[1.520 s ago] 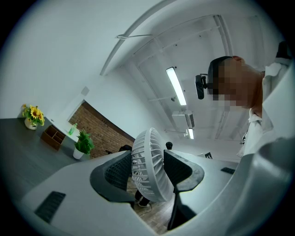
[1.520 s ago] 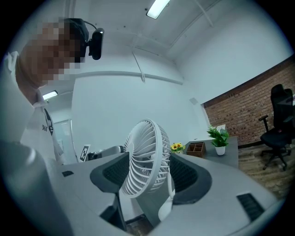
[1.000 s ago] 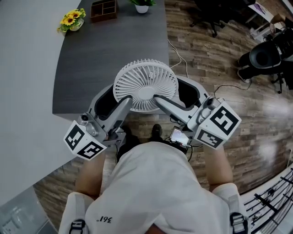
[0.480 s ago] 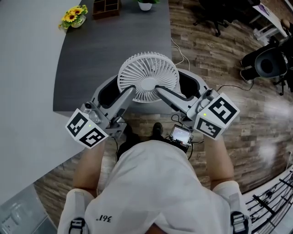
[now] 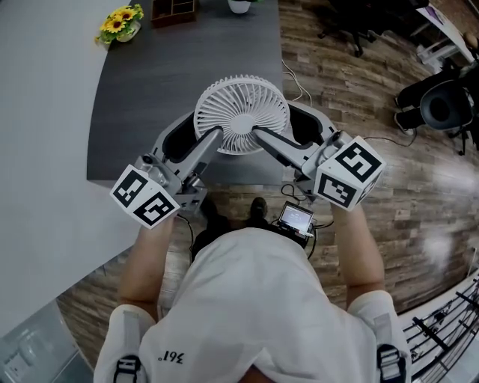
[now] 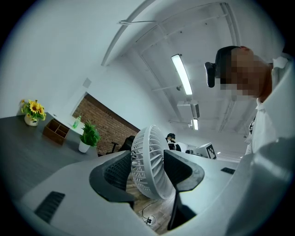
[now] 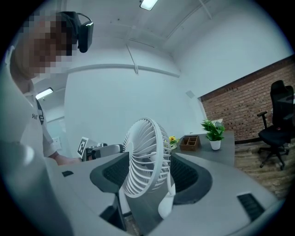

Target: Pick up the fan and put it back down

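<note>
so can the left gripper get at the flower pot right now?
Probably not: the left gripper is shut on the fan, and the flower pot sits at the far corner of the desk.

Overhead; 2 opposed closeups of fan [image 5: 241, 112]

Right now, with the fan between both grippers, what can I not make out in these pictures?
- Fan base: in the head view it is hidden under the fan itself; the right gripper view shows only a white piece at its bottom.
- Gap between fan and table: no view shows it.
- Wooden box: cut off by the top edge in the head view, too small in both gripper views.
</note>
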`<state>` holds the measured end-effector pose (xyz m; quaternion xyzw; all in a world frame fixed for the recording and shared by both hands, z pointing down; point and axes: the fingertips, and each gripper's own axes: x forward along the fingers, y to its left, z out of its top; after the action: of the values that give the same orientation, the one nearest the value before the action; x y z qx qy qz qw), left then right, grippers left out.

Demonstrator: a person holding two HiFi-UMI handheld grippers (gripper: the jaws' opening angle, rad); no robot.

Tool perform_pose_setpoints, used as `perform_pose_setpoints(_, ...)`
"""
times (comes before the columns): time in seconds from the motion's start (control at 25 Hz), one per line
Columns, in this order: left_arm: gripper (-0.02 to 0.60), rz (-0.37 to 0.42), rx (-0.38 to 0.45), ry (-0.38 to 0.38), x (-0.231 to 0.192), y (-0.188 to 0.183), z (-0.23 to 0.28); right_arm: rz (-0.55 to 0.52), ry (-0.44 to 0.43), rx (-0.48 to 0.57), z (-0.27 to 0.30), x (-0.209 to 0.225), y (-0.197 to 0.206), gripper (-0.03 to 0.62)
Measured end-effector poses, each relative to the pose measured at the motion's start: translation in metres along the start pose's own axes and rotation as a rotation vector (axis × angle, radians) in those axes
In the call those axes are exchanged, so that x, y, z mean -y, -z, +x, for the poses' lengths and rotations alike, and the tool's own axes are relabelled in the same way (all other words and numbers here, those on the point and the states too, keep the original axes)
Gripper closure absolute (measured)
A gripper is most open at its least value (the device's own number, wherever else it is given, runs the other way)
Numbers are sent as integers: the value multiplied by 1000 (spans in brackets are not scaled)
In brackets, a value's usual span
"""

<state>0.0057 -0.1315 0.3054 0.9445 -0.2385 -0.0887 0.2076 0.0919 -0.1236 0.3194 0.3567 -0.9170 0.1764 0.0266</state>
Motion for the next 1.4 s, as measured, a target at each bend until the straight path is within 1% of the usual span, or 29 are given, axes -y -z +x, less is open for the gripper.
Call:
perform_pose_setpoints(0.16, 348, 2, -16, -19, -14, 10, 3, 20, 6, -31, 10, 12, 13, 312)
perform_pose_setpoints(0.32, 348, -14, -33, -31, -27, 19, 10, 40, 20, -61, 17, 25, 22, 311)
perform_pose_setpoints(0.52, 348, -31, -48, -47, -37, 29, 17, 53, 25, -79, 21, 38, 31, 312)
perform_pose_setpoints(0.76, 348, -25, -60, -59, -47, 42, 24, 72, 33, -95, 24, 50, 45, 310)
perform_pose_setpoints(1.12, 347, -37, -65, -67, -63, 56, 32, 57, 46, -128, 33, 66, 56, 311)
perform_pose_setpoints(1.4, 347, -14, -84, -79, -69, 65, 37, 46, 50, -156, 36, 75, 66, 311)
